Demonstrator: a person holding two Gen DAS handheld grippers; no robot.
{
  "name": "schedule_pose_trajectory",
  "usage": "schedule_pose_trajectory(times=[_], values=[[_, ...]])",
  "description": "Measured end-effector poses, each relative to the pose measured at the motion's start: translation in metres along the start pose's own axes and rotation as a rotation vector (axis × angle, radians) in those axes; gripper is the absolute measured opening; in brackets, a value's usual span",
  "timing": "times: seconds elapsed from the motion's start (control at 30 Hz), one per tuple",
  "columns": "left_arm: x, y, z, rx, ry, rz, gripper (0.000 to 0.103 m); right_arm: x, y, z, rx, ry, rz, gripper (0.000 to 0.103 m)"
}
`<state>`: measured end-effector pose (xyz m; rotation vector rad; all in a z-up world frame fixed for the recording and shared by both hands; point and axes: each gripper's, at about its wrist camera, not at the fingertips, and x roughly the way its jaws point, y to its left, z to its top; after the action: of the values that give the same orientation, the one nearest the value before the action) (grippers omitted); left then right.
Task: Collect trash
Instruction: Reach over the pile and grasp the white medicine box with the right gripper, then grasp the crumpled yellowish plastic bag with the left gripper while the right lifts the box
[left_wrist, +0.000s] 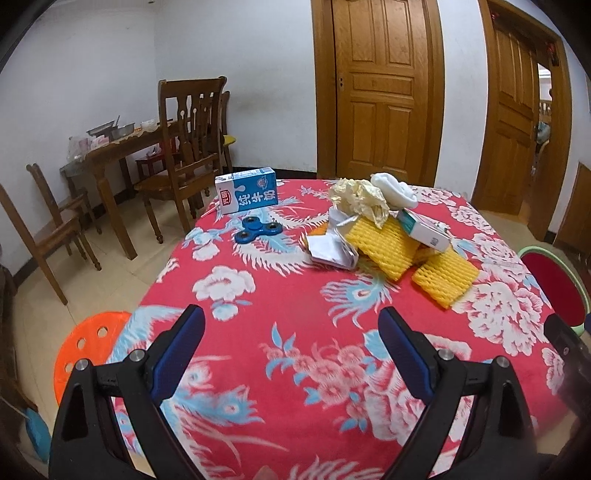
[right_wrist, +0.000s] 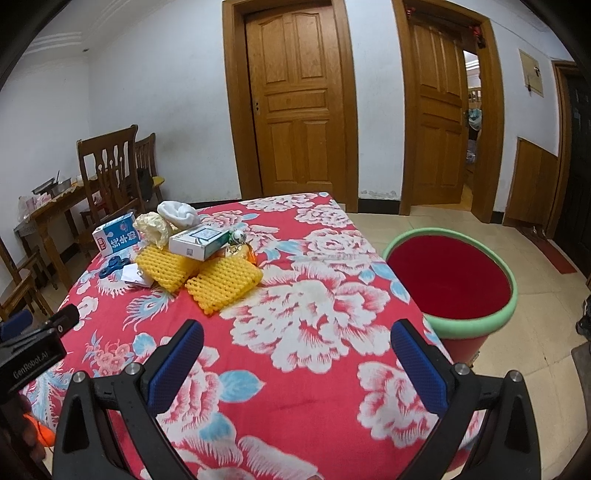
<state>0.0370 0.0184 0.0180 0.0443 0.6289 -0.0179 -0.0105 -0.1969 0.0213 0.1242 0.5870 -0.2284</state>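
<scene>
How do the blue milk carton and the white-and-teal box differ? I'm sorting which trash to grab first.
The milk carton is mostly blue with white lettering; the white-and-teal box is white on its broad face with teal sides. The carton stands on edge directly on the tablecloth, apart from the pile; the box lies flat and tilted atop the yellow foam nets. Both are rectangular cartons at the table's far end.

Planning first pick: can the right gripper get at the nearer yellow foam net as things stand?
Probably yes. The right gripper hangs with jaws open and empty over bare red floral tablecloth, and nothing stands between it and the nearer yellow foam mesh fruit net, whose near edge lies exposed at the front of the pile.
</scene>
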Motion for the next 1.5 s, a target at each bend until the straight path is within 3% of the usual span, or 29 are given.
schedule_pose_trajectory(times=[0.6, 1.1, 1.23, 1.3, 1.37, 1.5], values=[[0.067, 0.004, 0.072, 0.05, 0.056, -0.031, 0.094, 0.059, 0.033, 0.066, 0.018, 0.083, 0.082, 0.103], [0.141, 0.015, 0.079, 0.081, 0.166, -0.057, 0.092, 0.136, 0.092, 0.074, 0.011, 0.206, 0.119, 0.102], [0.152, 0.016, 0.077, 0.076, 0.183, -0.082, 0.091, 0.147, 0.095, 0.074, 0.033, 0.223, 0.119, 0.087], [0.154, 0.016, 0.076, 0.078, 0.191, -0.098, 0.091, 0.151, 0.094, 0.074, 0.049, 0.235, 0.139, 0.067], [0.155, 0.016, 0.076, 0.084, 0.197, -0.126, 0.091, 0.156, 0.091, 0.072, 0.071, 0.253, 0.159, 0.054], [0.15, 0.016, 0.08, 0.078, 0.199, -0.162, 0.091, 0.152, 0.09, 0.072, 0.073, 0.238, 0.175, 0.053]])
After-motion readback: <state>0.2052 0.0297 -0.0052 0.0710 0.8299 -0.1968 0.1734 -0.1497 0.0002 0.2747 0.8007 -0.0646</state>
